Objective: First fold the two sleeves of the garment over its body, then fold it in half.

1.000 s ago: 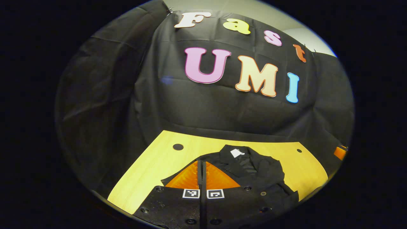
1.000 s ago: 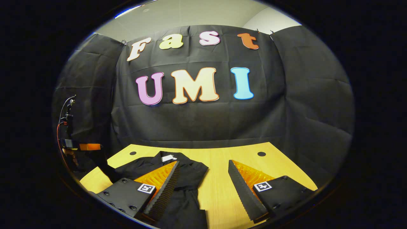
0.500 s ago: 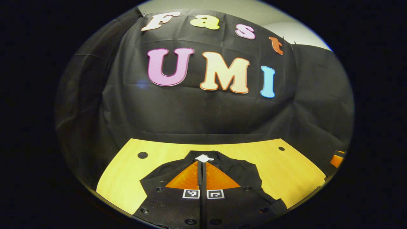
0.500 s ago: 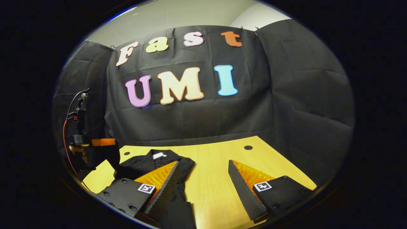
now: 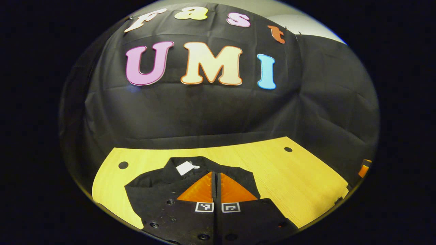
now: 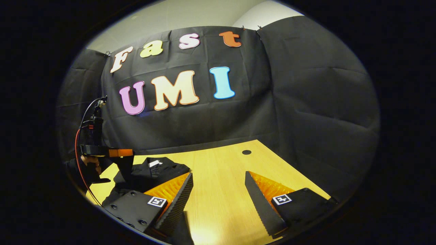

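**Garment on table; left tongs closed above it, right tongs spread**

The black garment (image 5: 160,183) lies on the yellow wooden table (image 5: 289,180), toward the table's left side as seen from the right gripper view (image 6: 150,172). Its collar, bearing a white tag (image 5: 185,167), points toward the far edge.

Left tongs (image 5: 216,182): fingers pressed together, tips meeting in a line, positioned over the garment body just short of the collar. Black cloth surrounds the tips; whether fabric is pinched between them cannot be told. In the right gripper view the same tongs (image 6: 119,153), held by a hand (image 6: 89,160), appear above the garment's left part, with dark cloth hanging beneath.

Right tongs (image 6: 218,190): fingers spread wide, bare table between them, garment beside the left finger.
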A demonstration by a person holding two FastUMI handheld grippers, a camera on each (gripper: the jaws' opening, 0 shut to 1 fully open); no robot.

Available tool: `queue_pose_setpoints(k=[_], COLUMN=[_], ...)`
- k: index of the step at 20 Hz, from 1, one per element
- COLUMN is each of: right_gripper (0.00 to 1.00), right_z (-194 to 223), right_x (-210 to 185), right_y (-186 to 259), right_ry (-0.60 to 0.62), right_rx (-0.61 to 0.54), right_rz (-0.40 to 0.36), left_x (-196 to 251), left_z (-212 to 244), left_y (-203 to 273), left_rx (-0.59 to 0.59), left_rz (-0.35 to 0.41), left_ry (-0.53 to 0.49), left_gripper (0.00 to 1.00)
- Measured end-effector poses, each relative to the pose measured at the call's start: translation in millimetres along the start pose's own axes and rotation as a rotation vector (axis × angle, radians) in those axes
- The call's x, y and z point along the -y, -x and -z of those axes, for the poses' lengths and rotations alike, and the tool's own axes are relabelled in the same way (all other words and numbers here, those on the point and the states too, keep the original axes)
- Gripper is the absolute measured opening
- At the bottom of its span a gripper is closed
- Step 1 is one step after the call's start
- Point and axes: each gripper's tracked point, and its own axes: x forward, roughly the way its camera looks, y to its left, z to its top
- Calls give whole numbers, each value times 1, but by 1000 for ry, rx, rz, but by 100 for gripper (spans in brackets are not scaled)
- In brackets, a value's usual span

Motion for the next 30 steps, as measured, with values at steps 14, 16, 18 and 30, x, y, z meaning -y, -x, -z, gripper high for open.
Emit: queue_pose_setpoints(k=[14,16,18,30], right_gripper=[97,97,94,98], right_z=[5,10,21,136], right_x=[-23,-36,-48,-103], right_y=[-17,-10,-3,46], right_ry=[41,52,71,169], right_rx=[-50,-45,-59,-281], right_rz=[-181,-196,-198,-233], left_x=[-10,-35,-61,-149], left_z=[-35,-25,-11,161], left_y=[73,107,140,257], left_rx=[140,144,158,-136], left_rz=[-151,-185,-230,-340], left_ry=[-32,-13,-3,59], left_gripper=[94,94,94,93])
